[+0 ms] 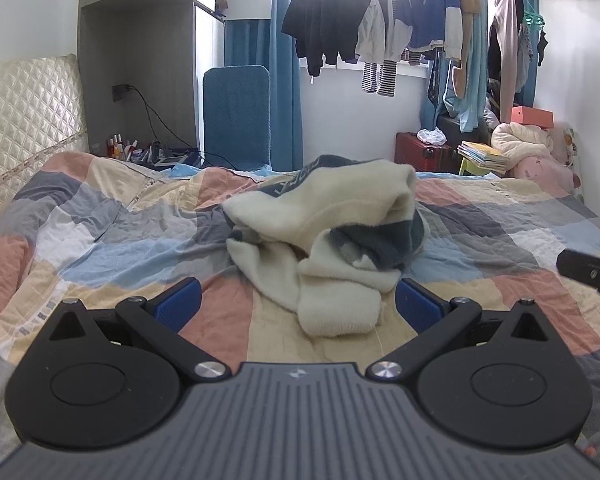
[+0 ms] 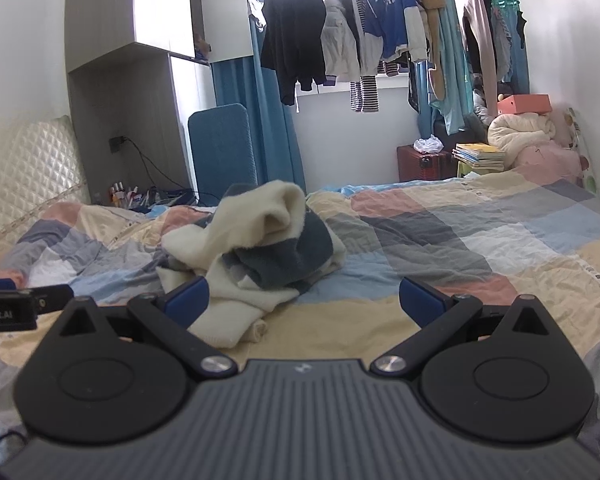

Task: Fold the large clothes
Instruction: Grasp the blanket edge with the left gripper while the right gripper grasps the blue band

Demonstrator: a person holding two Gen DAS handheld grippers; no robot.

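Note:
A cream and dark blue fleece garment (image 1: 324, 232) lies crumpled in a heap on the checked bedspread (image 1: 111, 232). My left gripper (image 1: 297, 304) is open just in front of it, with a cream sleeve end lying between the blue fingers. In the right wrist view the same garment (image 2: 259, 248) sits left of centre. My right gripper (image 2: 304, 298) is open over the bedspread (image 2: 460, 236), its left finger (image 2: 187, 300) at the heap's near edge. Each gripper shows at the edge of the other's view: the right one (image 1: 592, 274), the left one (image 2: 7, 308).
A quilted headboard (image 1: 23, 120) stands at the left. Beyond the bed are a blue chair (image 1: 235, 116), a red suitcase (image 1: 424, 152), stacked books (image 1: 482, 154), piled bedding with an orange box (image 1: 532, 116), and several clothes hanging at the window (image 1: 380, 12).

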